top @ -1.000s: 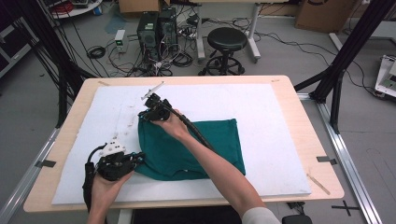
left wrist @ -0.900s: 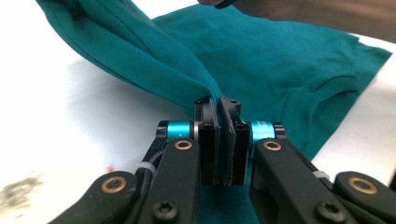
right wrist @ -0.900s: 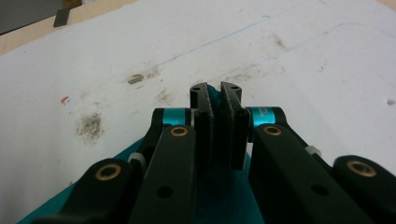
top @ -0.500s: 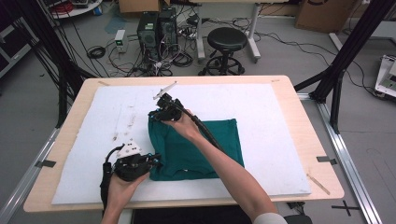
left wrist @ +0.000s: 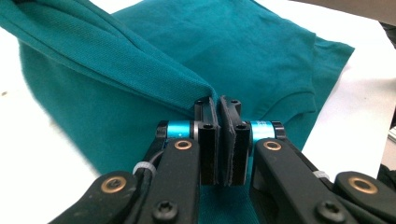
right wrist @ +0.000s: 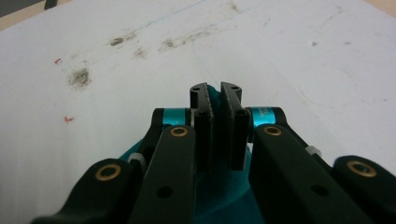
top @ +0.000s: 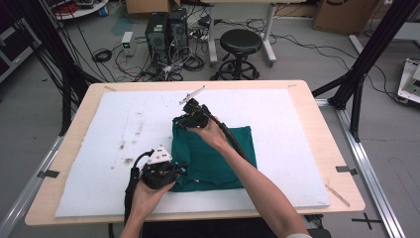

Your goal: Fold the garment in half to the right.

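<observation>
High view: teal shirt (top: 213, 156) partly folded on white mat (top: 297, 144), centre of table (top: 317, 104). Left gripper (top: 179, 170) clamped tight on near-left fold; right gripper (top: 185, 120) pinched shut on far-left corner. Likely mid-fold, left edge lifted. Next: carry both corners across evenly, lay flat, release.

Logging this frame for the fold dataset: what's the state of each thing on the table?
Teal cotton T-shirt: partly folded, flat on mat, left edge pinched up.
Left gripper: shut on shirt's near left corner.
Right gripper: shut on shirt's far left corner.
White foam mat: flat, smudged at left.
</observation>
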Available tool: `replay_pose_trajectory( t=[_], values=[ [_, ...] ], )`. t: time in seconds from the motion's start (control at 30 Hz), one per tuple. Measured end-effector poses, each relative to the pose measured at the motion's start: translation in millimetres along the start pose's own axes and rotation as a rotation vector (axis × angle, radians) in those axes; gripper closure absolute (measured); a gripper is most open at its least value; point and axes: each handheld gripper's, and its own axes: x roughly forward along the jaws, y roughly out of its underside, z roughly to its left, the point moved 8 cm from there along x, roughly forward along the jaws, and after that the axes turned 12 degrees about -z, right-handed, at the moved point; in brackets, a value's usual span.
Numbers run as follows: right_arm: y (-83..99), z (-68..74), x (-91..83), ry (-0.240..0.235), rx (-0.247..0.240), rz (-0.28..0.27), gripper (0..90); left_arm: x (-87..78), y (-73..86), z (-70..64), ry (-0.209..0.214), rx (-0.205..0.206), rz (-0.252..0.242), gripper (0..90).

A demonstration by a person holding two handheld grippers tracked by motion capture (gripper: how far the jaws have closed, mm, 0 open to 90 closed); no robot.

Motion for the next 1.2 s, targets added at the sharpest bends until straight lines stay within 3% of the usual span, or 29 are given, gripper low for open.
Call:
replay_pose_trajectory(
  t=[0.27,0.5,0.77,1.2],
  values=[
    [20.7,-13.4,-11.2,0.04,0.024,0.026,85.6,12.5,0.4,-8.7,0.013,-0.007,0.003,85.8],
    [28.0,-20.6,-19.4,0.053,0.044,0.022,85.6,21.3,-1.6,-14.6,0.01,-0.005,0.002,85.8],
    [37.5,-30.5,-31.7,0.065,0.1,0.016,85.6,32.4,-6.9,-24.5,0.01,0.004,0.003,85.9],
    [43.2,-39.6,-46.5,0.092,0.105,0.029,85.5,53.5,-11.6,-38.9,0.007,0.008,0.012,85.8]
  ],
)
